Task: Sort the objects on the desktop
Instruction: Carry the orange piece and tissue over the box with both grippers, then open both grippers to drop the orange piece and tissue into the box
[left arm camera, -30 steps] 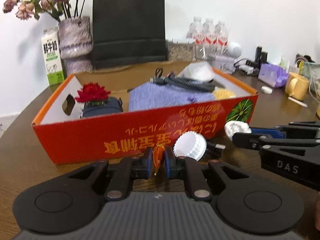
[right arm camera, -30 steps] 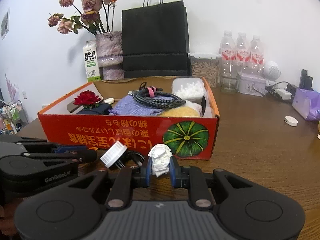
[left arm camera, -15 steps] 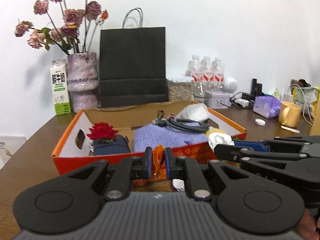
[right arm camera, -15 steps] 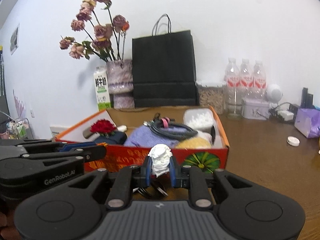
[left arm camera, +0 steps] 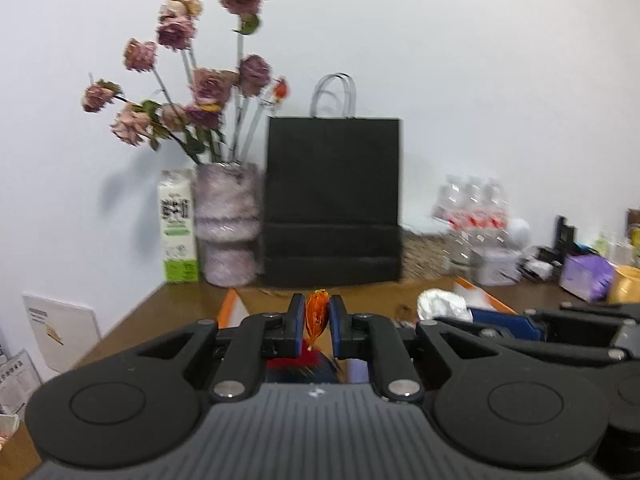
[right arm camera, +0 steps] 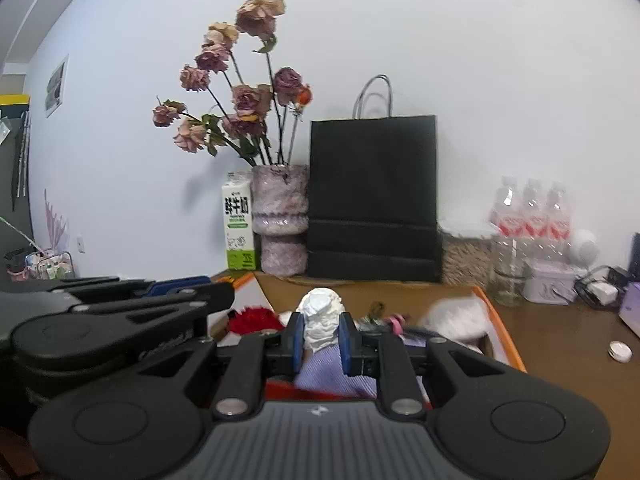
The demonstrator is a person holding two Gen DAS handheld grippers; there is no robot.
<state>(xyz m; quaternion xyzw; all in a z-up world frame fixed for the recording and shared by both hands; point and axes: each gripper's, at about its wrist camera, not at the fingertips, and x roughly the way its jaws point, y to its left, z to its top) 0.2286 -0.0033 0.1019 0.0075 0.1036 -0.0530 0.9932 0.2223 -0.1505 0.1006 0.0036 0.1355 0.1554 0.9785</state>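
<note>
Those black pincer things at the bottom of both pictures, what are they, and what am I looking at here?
They are two handheld grippers, one in each of a person's hands; no robot arm is involved. Each carries a wide-angle camera looking along its two fingers, so each picture is one gripper's own view. The left gripper is shut on a small orange wrapper. The right gripper is shut on a crumpled white paper ball. Each gripper also shows at the side of the other's picture. Just beyond them is an orange cardboard box on a brown table, already holding a red flower, a purple cloth and cables. Behind stand a black paper bag, a vase of dried roses, a milk carton and water bottles.
</note>
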